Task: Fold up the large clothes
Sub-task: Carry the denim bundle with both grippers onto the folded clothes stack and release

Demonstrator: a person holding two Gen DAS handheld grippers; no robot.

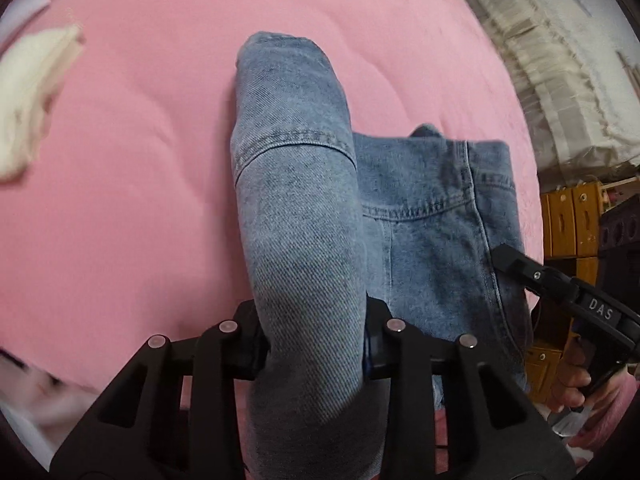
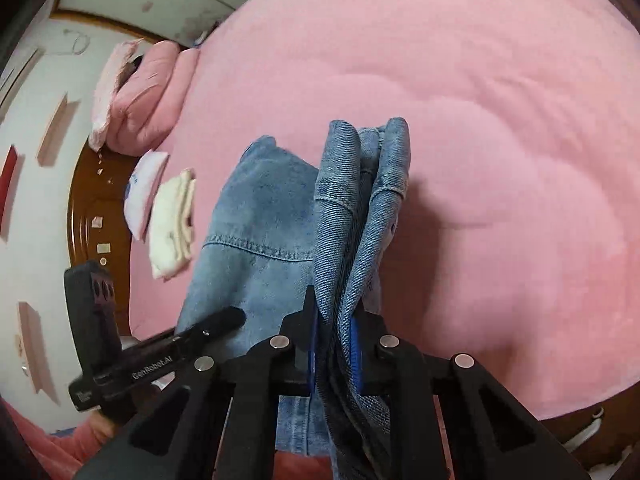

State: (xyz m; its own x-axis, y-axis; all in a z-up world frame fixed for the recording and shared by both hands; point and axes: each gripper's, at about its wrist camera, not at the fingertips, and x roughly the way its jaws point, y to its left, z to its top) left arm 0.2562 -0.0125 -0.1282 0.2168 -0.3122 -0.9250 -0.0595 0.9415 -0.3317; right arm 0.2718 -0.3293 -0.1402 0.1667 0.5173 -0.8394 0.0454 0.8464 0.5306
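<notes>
A light blue denim garment [image 1: 432, 208] hangs above the pink bed [image 1: 140, 160], held up between both grippers. My left gripper [image 1: 312, 344] is shut on a thick bunched fold of the denim garment that rises past the fingers. My right gripper [image 2: 334, 344] is shut on several layers of the denim garment [image 2: 256, 248], pinched between blue pads [image 2: 356, 360]. The right gripper also shows at the right of the left wrist view [image 1: 560, 296], and the left one at the lower left of the right wrist view [image 2: 160, 360]. The rest of the denim drapes down between them.
A folded cream cloth [image 2: 172, 224] and a white folded piece [image 2: 142, 192] lie at the bed's far side, near pink pillows [image 2: 144, 96] and a wooden headboard [image 2: 96, 208]. Yellow boxes [image 1: 572, 220] and a pale curtain [image 1: 560, 60] stand beyond the bed edge.
</notes>
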